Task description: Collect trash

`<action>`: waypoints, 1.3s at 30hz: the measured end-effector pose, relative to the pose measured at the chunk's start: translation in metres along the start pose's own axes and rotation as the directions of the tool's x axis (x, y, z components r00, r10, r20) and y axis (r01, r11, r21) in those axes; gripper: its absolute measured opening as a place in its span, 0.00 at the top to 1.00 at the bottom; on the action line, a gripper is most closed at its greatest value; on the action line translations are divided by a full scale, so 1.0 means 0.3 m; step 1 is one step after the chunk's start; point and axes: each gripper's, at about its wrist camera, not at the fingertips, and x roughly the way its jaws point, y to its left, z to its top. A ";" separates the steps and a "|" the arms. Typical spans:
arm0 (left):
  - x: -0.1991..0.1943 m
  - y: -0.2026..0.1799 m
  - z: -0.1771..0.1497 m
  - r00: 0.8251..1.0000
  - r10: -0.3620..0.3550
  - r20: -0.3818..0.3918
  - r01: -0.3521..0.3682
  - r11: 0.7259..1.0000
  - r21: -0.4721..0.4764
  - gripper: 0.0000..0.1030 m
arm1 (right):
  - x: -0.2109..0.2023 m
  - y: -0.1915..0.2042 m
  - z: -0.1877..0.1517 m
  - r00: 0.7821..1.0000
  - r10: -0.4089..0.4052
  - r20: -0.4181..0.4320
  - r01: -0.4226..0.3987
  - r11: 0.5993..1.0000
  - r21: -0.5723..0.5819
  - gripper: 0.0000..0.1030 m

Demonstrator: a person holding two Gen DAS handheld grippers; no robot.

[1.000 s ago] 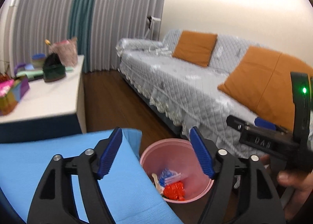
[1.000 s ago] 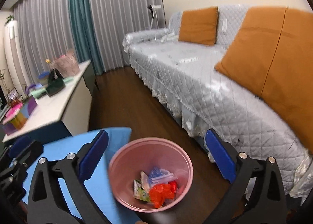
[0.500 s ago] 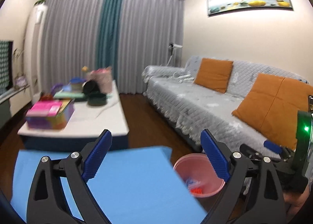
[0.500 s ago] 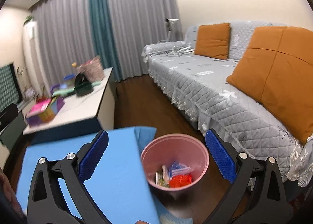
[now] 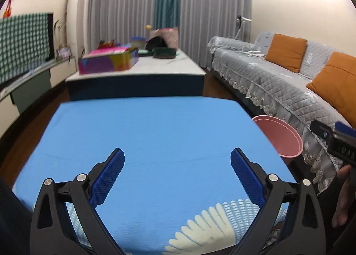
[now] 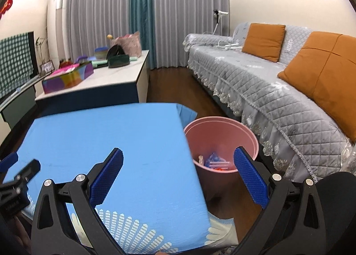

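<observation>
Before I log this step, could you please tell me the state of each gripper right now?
Left gripper: open, holding nothing.
Right gripper: open, holding nothing.

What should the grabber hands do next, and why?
Probably just pull back and stop. Both the left gripper and the right gripper are open and hold nothing, the blue tablecloth shows no trash, and wrappers already lie inside the pink bin beside the table.
</observation>
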 end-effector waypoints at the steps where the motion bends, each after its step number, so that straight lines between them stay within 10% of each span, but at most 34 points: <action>1: 0.008 0.015 0.003 1.000 0.010 0.000 -0.010 1.000 -0.013 0.09 | 0.008 0.006 -0.005 1.000 -0.002 0.000 0.002 1.000 -0.002 0.05; 39: 0.064 0.004 -0.021 0.996 0.053 -0.072 -0.054 0.999 -0.006 0.08 | 0.046 0.081 -0.027 0.999 0.033 -0.038 -0.034 0.999 -0.037 0.05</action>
